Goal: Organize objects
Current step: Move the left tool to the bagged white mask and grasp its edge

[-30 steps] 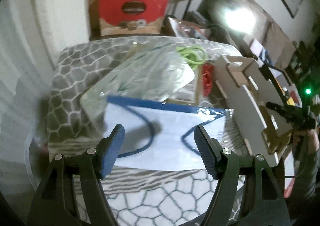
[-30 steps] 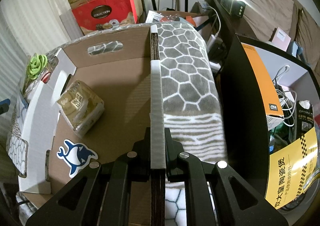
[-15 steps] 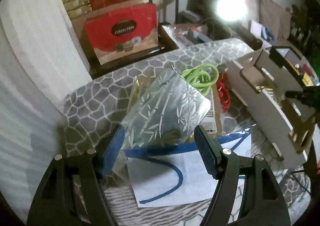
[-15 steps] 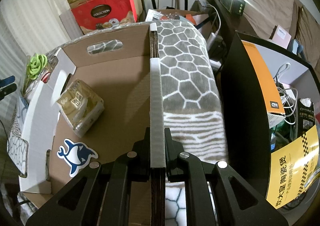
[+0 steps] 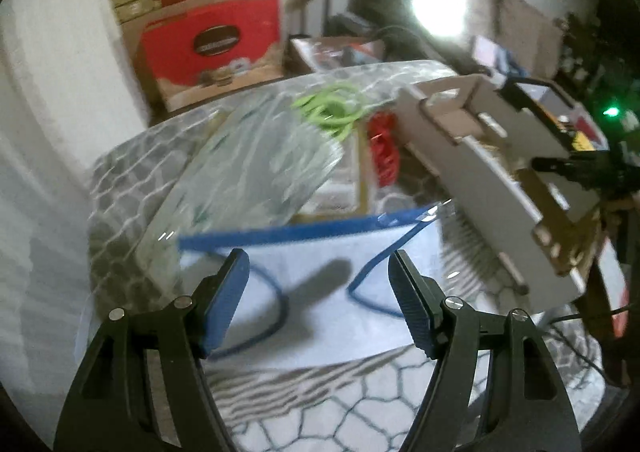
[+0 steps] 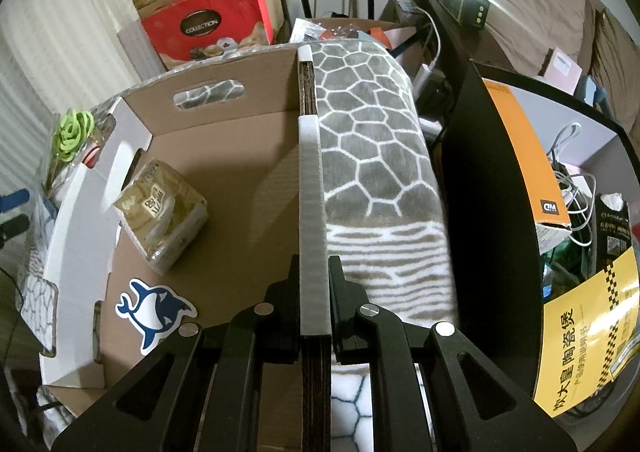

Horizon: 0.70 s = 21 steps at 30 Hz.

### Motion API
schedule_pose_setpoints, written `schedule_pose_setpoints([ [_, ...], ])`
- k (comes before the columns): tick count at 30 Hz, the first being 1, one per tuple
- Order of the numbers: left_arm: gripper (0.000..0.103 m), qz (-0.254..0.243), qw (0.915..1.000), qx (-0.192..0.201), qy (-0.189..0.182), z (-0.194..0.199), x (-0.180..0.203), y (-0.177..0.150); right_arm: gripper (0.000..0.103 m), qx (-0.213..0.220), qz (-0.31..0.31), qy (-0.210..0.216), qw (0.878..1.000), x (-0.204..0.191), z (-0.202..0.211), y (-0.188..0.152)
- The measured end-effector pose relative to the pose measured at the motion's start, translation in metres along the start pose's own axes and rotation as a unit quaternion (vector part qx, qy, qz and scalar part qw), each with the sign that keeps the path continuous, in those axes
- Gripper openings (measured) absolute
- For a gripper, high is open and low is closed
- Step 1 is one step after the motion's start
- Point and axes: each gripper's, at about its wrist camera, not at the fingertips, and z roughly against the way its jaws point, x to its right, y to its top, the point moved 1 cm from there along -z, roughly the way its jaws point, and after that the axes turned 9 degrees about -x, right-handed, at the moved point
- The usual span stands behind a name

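My left gripper (image 5: 318,284) is open and empty, low over a white bag with a blue rim and blue handles (image 5: 312,284) lying flat. Behind it lie a silver bamboo-print bag (image 5: 256,168), green loops (image 5: 332,110) and a red item (image 5: 382,152). My right gripper (image 6: 315,272) is shut on the right wall of the open cardboard box (image 6: 310,172). Inside the box lies a beige tissue pack (image 6: 164,212). The box also shows at the right in the left wrist view (image 5: 480,156).
Everything rests on a grey and white hexagon-pattern blanket (image 6: 372,156). Red gift boxes (image 5: 212,44) are stacked behind. A black and orange box (image 6: 516,156) stands right of the blanket. A whale sticker (image 6: 154,308) lies on the box floor.
My left gripper swung up toward the silver bag, then dropped back down low over the white bag. My right gripper has stayed clamped on the box wall.
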Motion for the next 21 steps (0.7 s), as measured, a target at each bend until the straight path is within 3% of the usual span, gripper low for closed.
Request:
schedule_pose_setpoints([
  [2,0.085,0.023,0.9997,0.003,-0.005,0.0,-0.013,-0.009,0.01,0.0,0.001,0.0,1.0,0.0,0.0,0.0],
  [6,0.085,0.084,0.996,0.004,-0.03,0.001,-0.051,-0.021,0.011,0.0,0.0,0.0,1.0,0.0,0.0,0.0],
  [12,0.089,0.133,0.9896,-0.008,-0.054,-0.005,-0.092,-0.022,0.011,0.001,-0.002,0.002,1.0,-0.002,0.0,-0.001],
  [18,0.089,0.134,0.9833,-0.05,-0.112,-0.027,-0.116,-0.017,0.011,0.001,-0.002,0.002,1.0,-0.002,0.0,0.0],
  [21,0.089,0.125,0.9824,-0.063,-0.124,-0.037,-0.119,-0.016,0.011,0.0,-0.001,0.001,1.0,-0.002,0.0,0.0],
])
